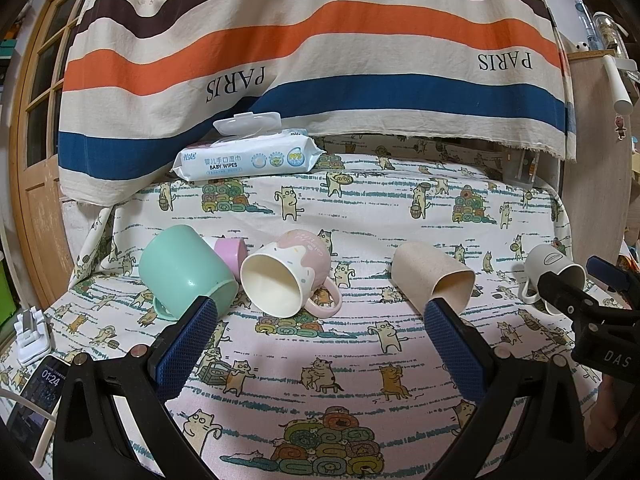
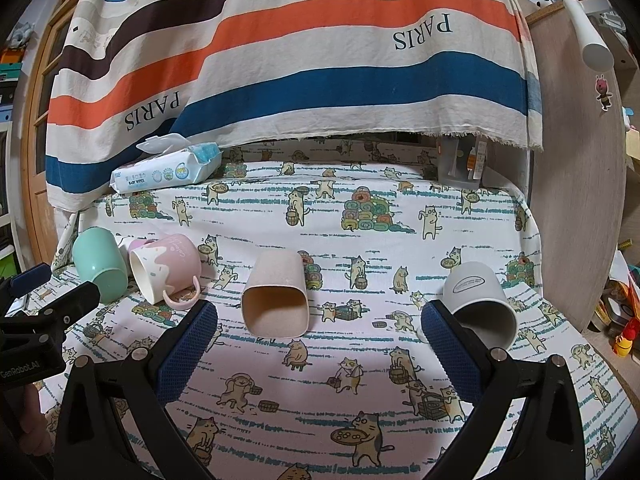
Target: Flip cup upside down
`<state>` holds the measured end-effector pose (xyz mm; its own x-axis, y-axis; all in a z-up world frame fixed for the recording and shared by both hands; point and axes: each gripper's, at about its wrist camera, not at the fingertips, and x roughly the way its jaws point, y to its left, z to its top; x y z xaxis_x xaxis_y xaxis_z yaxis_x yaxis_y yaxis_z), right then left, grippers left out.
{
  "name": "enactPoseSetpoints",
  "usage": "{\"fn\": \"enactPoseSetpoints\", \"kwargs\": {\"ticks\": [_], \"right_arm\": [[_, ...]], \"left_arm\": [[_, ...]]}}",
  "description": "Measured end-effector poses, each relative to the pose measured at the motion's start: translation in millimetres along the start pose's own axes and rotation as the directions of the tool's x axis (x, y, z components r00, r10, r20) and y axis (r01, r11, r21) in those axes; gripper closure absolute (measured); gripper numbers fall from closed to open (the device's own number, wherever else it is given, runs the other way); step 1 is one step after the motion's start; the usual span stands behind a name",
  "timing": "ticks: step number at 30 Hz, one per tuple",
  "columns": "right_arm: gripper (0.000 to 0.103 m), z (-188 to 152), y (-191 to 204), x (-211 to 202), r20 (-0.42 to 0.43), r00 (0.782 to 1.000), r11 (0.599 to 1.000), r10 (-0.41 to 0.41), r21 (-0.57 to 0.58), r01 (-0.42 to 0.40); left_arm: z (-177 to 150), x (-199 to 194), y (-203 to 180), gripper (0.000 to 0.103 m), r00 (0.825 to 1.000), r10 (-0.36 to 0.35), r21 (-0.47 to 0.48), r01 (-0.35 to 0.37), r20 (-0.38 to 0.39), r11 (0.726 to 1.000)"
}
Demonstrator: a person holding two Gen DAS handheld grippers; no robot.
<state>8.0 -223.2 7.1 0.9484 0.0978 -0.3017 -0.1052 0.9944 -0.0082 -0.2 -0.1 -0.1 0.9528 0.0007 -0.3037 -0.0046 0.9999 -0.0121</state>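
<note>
Several cups lie on their sides on the cat-print cloth, mouths toward me. From left to right: a mint green cup [image 1: 184, 272] [image 2: 100, 266], a small lilac cup [image 1: 230, 252] behind it, a pink and white mug [image 1: 288, 280] [image 2: 164, 272], a beige cup [image 1: 432, 278] [image 2: 276, 300] and a white mug [image 1: 554, 274] [image 2: 480, 304]. My left gripper [image 1: 320, 344] is open and empty, a little short of the pink mug. My right gripper [image 2: 320, 344] is open and empty, between the beige cup and the white mug.
A pack of baby wipes [image 1: 248, 156] [image 2: 168, 168] lies at the back left under a hanging striped cloth [image 1: 320, 60]. A phone [image 1: 38, 396] and a white charger [image 1: 32, 336] lie at the left edge. A wooden panel [image 2: 576, 200] stands on the right.
</note>
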Motion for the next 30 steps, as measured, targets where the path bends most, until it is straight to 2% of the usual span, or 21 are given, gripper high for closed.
{"fn": "enactPoseSetpoints", "kwargs": {"ticks": [16,20,21,25,30], "right_arm": [[0.0,0,-2,1,-0.014,1.0,1.0,0.004,0.007,-0.004],[0.001,0,-3,0,-0.009,0.998,0.998,-0.057,0.012,0.057],[0.001,0,-3,-2,-0.006,0.999,0.999,-0.047,0.005,0.047],[0.001,18,-14,1,-0.078,0.997,0.999,0.0,0.039,0.003],[0.001,56,-27,17,-0.149,0.987,0.994,0.055,0.101,-0.04]], "left_arm": [[-3,7,4,0.0,1.0,0.003,-0.004,-0.003,-0.015,1.0],[-3,6,10,0.001,0.999,0.047,-0.041,-0.048,-0.008,0.998],[-1,6,12,0.0,0.999,0.046,-0.041,-0.046,0.0,0.998],[23,6,17,0.001,1.0,0.007,-0.002,-0.007,-0.023,1.0],[66,7,8,0.001,0.998,-0.017,0.084,0.012,0.059,0.996]]}}
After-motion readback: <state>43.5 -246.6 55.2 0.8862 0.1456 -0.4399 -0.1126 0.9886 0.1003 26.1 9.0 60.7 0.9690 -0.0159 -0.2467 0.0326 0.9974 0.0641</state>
